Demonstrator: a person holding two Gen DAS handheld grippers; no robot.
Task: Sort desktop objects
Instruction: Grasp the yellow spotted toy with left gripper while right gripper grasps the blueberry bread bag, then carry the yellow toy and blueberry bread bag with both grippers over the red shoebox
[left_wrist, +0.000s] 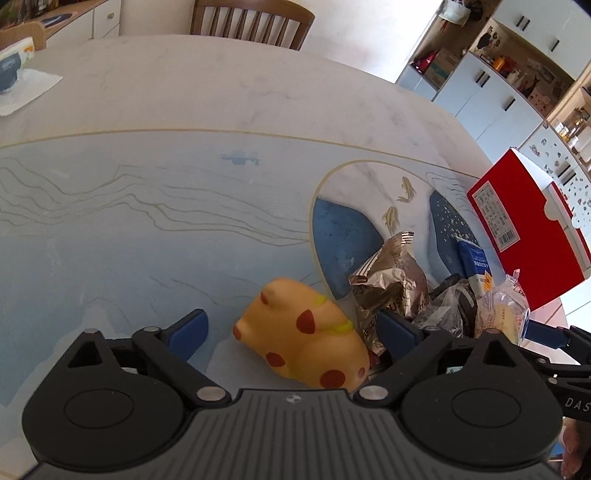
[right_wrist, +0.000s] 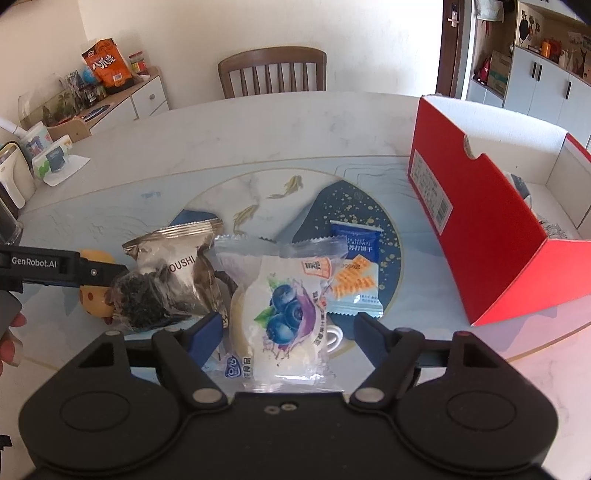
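Step in hand: both tongs lined up for a pick, nothing lifted yet. Left tongs (left_wrist: 291, 334) stand wide, straddling the yellow spotted toy (left_wrist: 303, 339); the pads do not press it, gap visible on the left side. Right tongs (right_wrist: 290, 338) also wide, the blueberry bread packet (right_wrist: 284, 314) lying between the fingers on the desk (left_wrist: 184, 92), no squeeze seen.

Next move, my judgement: close each pair on its item, lift, carry toward the red box (right_wrist: 480, 236), which sits well off to the right of the right tongs and looks like the drop spot.

Clutter: just right of the left tongs, touching or nearly touching the toy, a crumpled gold snack bag (left_wrist: 391, 280); in the right view it sits left-ahead of the right tongs with a clear bag of dark bits (right_wrist: 142, 299) in front of it. Blue cracker packet (right_wrist: 354, 273) lies ahead-right of the right tongs, partly under the bread packet's edge. Risk: the left tongs' right finger may catch the gold bag on closing; the two tongs work close together.
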